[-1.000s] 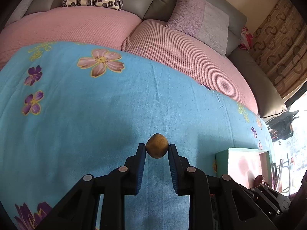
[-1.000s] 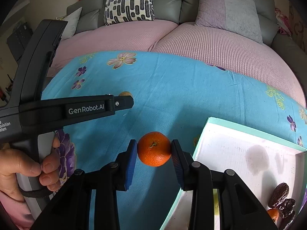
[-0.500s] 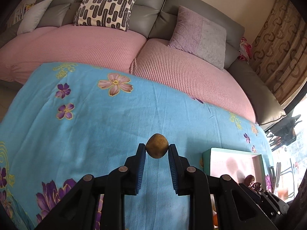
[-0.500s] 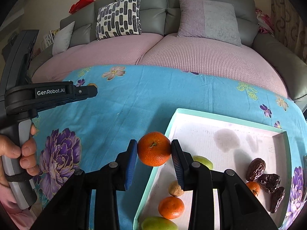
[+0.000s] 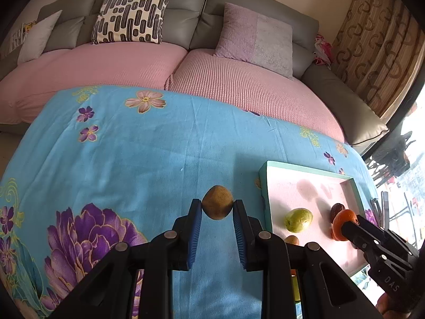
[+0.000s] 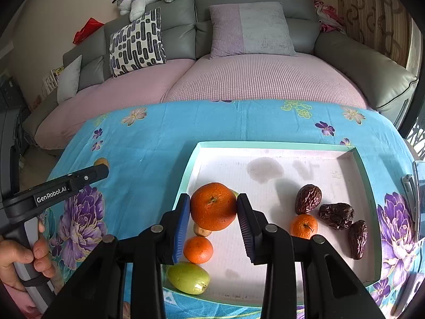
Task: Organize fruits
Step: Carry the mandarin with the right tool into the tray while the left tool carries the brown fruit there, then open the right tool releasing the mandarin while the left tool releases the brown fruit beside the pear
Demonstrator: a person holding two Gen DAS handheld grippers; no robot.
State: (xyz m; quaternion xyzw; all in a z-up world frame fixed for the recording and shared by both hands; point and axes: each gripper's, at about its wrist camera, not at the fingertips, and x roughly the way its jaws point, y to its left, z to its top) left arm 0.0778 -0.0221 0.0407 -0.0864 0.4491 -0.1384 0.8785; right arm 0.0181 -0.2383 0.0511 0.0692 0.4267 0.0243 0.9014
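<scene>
Floral blue cloth [image 5: 148, 159]; left gripper [image 5: 217, 214] pinching a matte, perhaps longan-like, brown fruit [image 5: 217, 206], right gripper [image 6: 213, 210] a dimpled orange [image 6: 213, 206].

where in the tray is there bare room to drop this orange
The far half of the tray is bare, from the back rim down to the dates. Also free: the middle strip between the small oranges. The near-left corner is crowded around the green fruit.
</scene>
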